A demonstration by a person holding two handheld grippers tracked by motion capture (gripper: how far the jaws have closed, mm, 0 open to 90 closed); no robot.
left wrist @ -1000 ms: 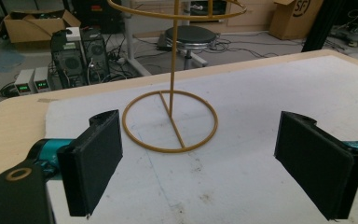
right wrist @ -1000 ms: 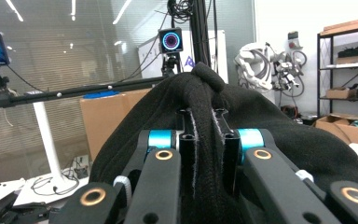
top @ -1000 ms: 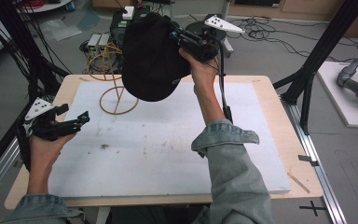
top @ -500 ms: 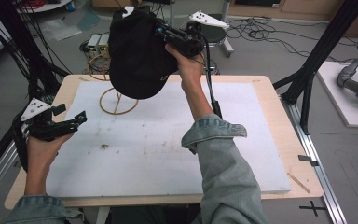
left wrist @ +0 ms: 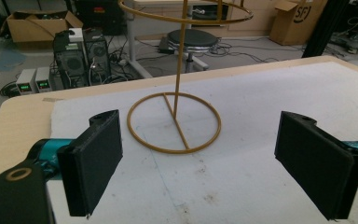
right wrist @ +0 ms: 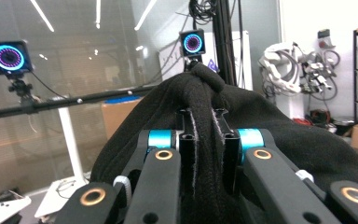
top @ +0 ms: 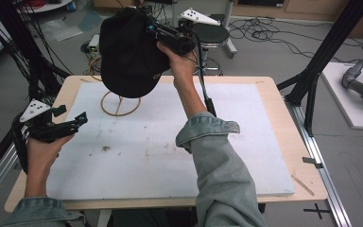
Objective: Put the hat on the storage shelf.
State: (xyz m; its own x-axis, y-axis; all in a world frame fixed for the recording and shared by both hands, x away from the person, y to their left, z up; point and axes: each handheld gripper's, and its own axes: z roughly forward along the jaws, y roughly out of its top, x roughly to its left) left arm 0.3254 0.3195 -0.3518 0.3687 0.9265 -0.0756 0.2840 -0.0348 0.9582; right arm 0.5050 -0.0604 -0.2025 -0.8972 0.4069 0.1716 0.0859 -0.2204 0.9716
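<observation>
A black cap (top: 127,52) hangs in the air over the far left of the table, pinched by my right gripper (top: 150,30), which is shut on a fold of its fabric. In the right gripper view the cap (right wrist: 279,130) bulges past both sides of the right gripper (right wrist: 207,140). Below the cap stands a gold wire stand (top: 120,105); its base ring shows, its top is hidden behind the cap. My left gripper (top: 72,114) hovers open near the table's left edge. In its own view the left gripper (left wrist: 200,158) frames the stand (left wrist: 179,70) with nothing between the jaws.
A white mat (top: 246,142) covers most of the wooden table (top: 283,104). Black frame posts (top: 312,90) rise at the table's right and left sides. A stool (top: 212,34) and computer boxes (left wrist: 81,51) stand on the floor beyond the far edge.
My right hand has carried the cap to the left and farther back, so it now hangs over the stand. The left gripper has stayed where it was, still open.
</observation>
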